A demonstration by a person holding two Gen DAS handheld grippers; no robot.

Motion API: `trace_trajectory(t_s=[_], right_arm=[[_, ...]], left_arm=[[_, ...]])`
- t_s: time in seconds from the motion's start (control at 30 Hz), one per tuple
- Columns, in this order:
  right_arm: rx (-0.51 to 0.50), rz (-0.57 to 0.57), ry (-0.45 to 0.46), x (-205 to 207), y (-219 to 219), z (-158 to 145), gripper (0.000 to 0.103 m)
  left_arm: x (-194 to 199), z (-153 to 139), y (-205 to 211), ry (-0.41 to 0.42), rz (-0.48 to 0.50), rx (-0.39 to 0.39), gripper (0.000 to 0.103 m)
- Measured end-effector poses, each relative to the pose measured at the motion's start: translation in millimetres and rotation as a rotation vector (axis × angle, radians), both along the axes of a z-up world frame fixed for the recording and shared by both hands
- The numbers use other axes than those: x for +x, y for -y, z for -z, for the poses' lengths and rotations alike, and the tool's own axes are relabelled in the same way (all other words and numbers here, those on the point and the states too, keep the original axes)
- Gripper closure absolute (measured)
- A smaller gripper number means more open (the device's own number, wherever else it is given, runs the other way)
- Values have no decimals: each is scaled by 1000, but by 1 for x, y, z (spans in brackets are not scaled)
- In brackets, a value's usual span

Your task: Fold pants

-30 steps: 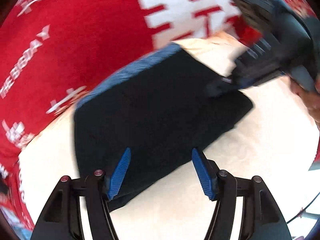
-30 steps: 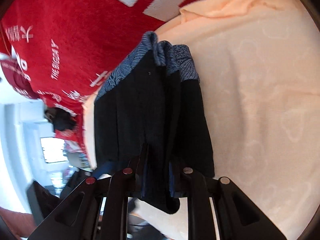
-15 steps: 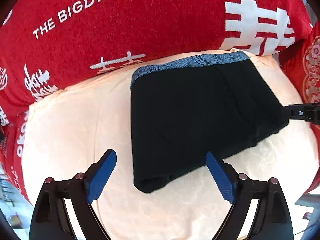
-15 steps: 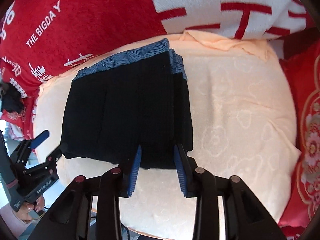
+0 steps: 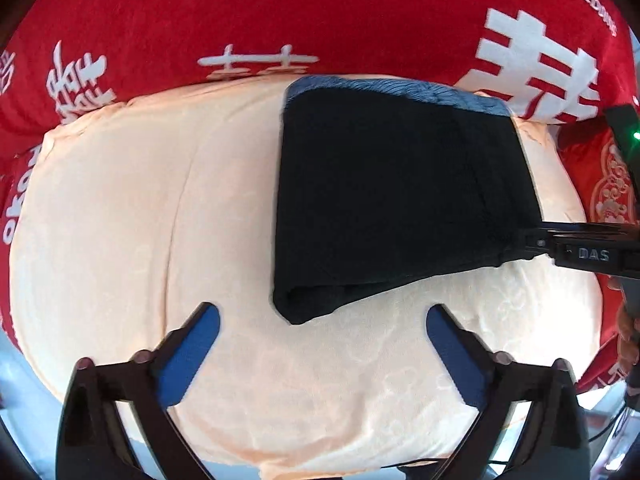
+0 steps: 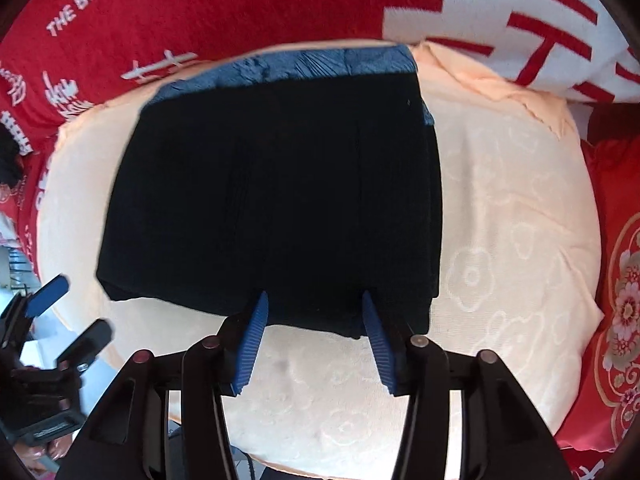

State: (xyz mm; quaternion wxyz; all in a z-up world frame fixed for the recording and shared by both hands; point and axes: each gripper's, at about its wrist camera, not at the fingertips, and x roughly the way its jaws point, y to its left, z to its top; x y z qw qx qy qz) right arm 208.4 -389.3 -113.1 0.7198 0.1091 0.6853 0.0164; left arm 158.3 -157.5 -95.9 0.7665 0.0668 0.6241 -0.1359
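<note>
The black pants [image 5: 392,204] with a blue patterned waistband [image 5: 400,88] lie folded into a flat rectangle on a peach blanket [image 5: 140,220]. They also show in the right wrist view [image 6: 276,208]. My left gripper [image 5: 322,320] is open and empty, just short of the fold's near corner. My right gripper [image 6: 314,300] is open, its blue fingertips [image 6: 256,316] at the pants' near edge without pinching it. The right gripper also shows in the left wrist view [image 5: 520,244] at the pants' right edge.
A red blanket [image 5: 280,16] with white characters lies behind the peach blanket [image 6: 500,240]. A red embroidered cushion [image 6: 624,300] sits at the right. The peach blanket's front edge drops off near the grippers. The left gripper shows in the right wrist view [image 6: 68,312] at lower left.
My right gripper has let go of the pants' edge and opened. My left gripper has opened wider and pulled back toward me. The pants now lie flat.
</note>
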Motion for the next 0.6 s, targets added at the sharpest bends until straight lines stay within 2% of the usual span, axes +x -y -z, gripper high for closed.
trace_trajectory(t_s=[0.03,0.17,0.33,0.6], right_arm=[[-18,-7,-5,0,1,1,49],[-61,10,-47,-3,10,3,33],[-59,89,-60,-10,24,-5,33],[-42,134,12,-10,30,-32,30]], left_arm=[[1,1,-2,-5,-5,4,0],[8,6,-10,-26,-39,10,0],[13,12,-19,-48,-75,19,0],[14,18,-22,-75,-90,43,0]])
